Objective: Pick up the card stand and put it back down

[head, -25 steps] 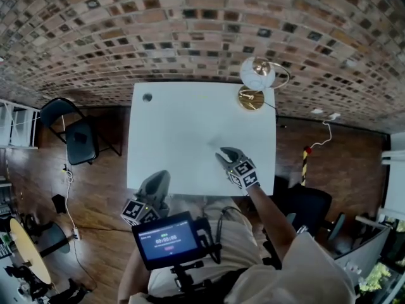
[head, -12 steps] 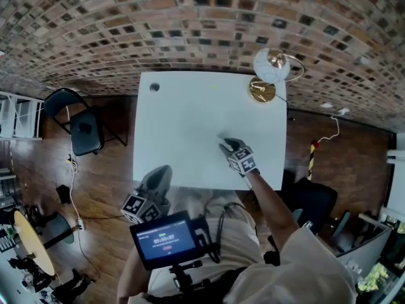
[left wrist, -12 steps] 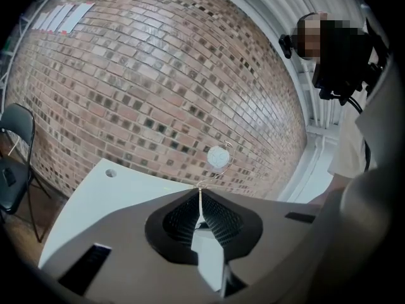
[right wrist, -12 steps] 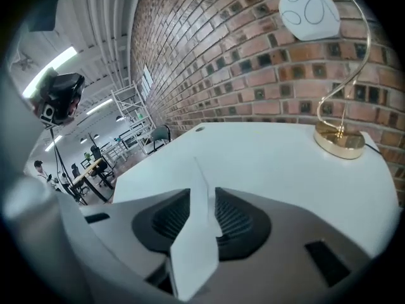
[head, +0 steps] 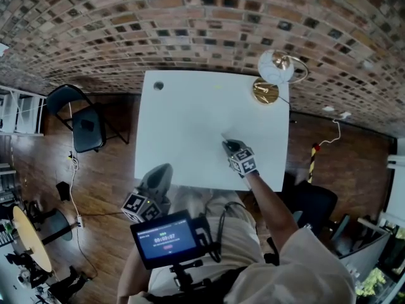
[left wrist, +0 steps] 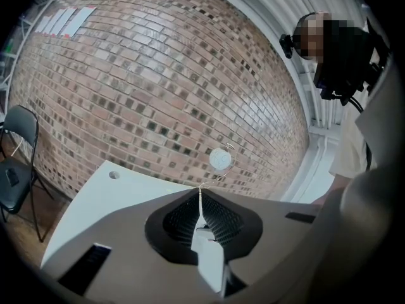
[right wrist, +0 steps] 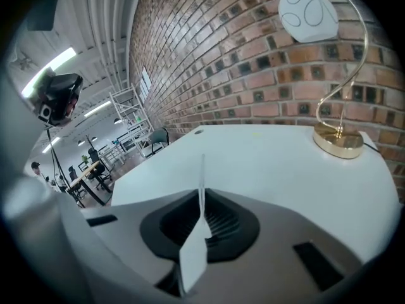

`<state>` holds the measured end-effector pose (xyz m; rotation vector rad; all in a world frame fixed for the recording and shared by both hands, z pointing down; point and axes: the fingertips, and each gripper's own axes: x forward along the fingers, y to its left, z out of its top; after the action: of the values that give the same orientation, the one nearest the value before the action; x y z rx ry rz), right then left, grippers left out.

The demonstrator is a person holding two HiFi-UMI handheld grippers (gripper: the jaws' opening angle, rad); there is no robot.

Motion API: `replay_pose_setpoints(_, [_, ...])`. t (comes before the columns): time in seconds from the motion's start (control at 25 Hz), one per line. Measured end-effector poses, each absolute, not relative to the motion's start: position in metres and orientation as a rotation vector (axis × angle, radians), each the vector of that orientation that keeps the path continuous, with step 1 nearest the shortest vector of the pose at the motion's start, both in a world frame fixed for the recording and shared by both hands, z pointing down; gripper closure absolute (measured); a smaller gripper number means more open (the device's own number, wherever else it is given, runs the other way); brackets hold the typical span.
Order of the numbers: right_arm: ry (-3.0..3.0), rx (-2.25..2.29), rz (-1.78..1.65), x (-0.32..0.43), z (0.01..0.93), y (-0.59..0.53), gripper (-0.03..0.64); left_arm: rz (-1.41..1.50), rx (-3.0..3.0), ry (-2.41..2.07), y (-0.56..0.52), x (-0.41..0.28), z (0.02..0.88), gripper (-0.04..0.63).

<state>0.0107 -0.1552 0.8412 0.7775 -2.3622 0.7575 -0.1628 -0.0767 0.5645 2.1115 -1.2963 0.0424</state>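
The card stand (right wrist: 202, 170) is a thin clear upright sheet, seen edge-on above the jaw tips in the right gripper view; in the head view it is too faint to make out. My right gripper (right wrist: 202, 202) has just been closing and is now shut on it. In the head view this gripper (head: 228, 144) rests low over the white table (head: 183, 119), right of centre and near the front. My left gripper (head: 162, 171) hangs shut below the table's near edge with nothing in it; in its own view the left gripper (left wrist: 201, 200) shows closed jaws.
A lamp with a white globe (head: 273, 66) and a gold base (head: 265, 92) stands at the table's far right corner, against the brick wall. A cable hole (head: 158, 85) marks the far left corner. A black chair (head: 79, 125) stands left of the table. A screen (head: 168, 238) sits at the person's waist.
My right gripper moved forward and down onto the table, and its spread jaws closed on the card stand. The left gripper stayed put.
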Motion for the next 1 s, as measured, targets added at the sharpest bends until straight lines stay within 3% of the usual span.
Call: replay_pose_setpoints(1.0, [-2.601, 0.89, 0.619, 0.055, 0.636, -0.163, 0.592, -0.1, 2.204, -1.288, -0.088, -0.155, 0.525, 0.584])
